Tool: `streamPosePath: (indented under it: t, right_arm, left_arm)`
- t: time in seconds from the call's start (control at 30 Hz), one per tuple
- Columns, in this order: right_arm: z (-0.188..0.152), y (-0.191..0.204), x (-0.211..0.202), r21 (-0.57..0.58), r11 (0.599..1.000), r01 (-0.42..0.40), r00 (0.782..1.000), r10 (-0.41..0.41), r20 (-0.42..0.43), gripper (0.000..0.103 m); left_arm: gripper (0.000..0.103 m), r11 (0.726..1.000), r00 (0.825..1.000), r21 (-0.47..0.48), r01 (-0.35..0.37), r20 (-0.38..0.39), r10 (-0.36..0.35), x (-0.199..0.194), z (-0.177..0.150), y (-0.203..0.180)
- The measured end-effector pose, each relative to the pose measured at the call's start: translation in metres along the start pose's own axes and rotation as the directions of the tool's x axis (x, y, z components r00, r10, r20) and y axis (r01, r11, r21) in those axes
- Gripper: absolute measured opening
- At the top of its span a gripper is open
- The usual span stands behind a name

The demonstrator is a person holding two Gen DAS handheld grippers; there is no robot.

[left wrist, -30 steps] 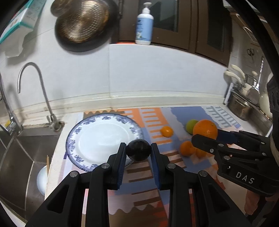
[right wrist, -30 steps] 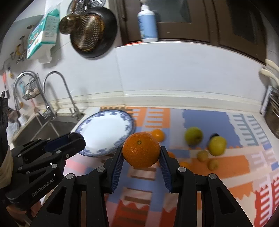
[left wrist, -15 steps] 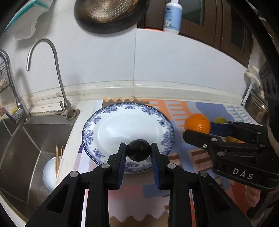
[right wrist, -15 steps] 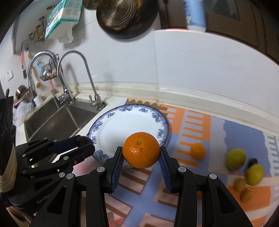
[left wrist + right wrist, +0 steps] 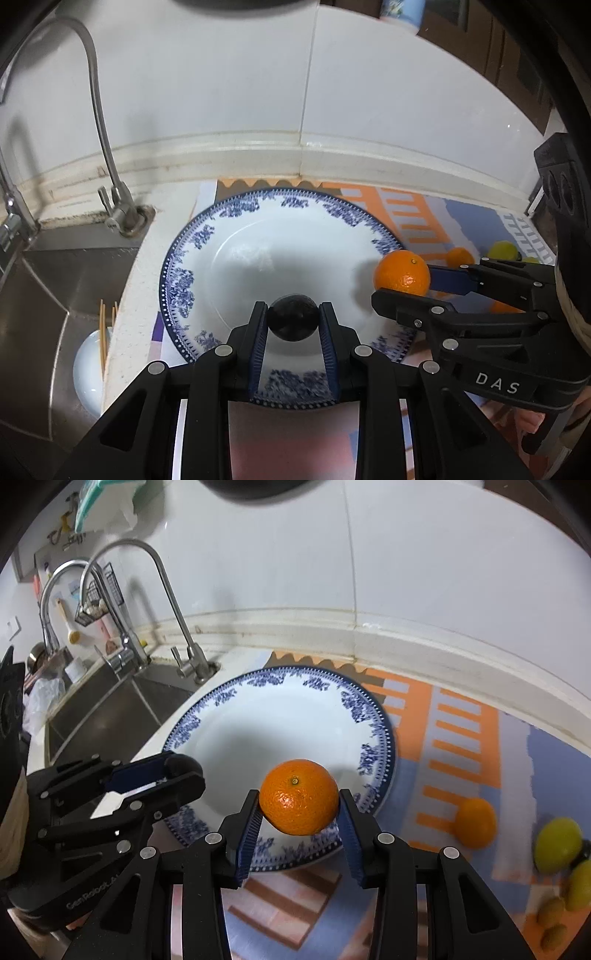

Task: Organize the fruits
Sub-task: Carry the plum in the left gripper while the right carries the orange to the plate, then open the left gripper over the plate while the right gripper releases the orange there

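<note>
my left gripper (image 5: pixel 293 325) pinches dark fruit (image 5: pixel 293 316) at its widest | my right gripper (image 5: pixel 298 812) pinches orange (image 5: pixel 298 796) likewise | both round, light, slippery-skinned, i judge | plate (image 5: pixel 184 258) just ahead below

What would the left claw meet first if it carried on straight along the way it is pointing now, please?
Most likely the plate. The left claw, shut on a dark round fruit, points down over the plate's near half, and nothing shows between them. How far above the plate it hangs is hard to judge from this fisheye view.
</note>
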State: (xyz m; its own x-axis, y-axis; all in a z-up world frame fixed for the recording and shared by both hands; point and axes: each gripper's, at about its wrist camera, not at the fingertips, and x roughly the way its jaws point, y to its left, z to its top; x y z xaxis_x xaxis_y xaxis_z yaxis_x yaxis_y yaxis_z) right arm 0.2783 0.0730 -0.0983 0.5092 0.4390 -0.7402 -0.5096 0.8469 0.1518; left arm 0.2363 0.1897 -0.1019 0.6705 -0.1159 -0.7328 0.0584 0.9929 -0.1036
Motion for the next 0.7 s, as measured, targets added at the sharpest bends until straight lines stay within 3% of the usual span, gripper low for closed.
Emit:
streamPosePath:
  t: [0.17,0.33,0.47,0.7]
  right_arm:
    - [0.002,-0.003,0.012,-0.007,1.0,-0.002,1.0,0.002,-0.019,0.042]
    - [0.002,-0.005,0.01,-0.003,1.0,0.011,1.0,-0.011,-0.006,0.047]
    - [0.001,-0.007,-0.006,0.006,1.0,0.031,0.999,-0.031,0.035,0.05]
    - [-0.008,-0.011,-0.053,0.04,0.998,0.055,0.992,-0.06,0.111,0.051]
  left_arm:
    - [0.028,1.0,1.0,-0.007,-0.014,-0.027,0.014,0.01,0.001,0.004]
    - [0.043,0.999,0.999,-0.016,-0.035,-0.013,0.035,0.003,0.003,0.004]
    - [0.05,0.998,0.998,-0.006,-0.068,0.005,0.068,-0.009,0.005,-0.001]
    - [0.059,1.0,0.997,-0.003,-0.031,0.065,0.032,-0.048,-0.003,-0.022]
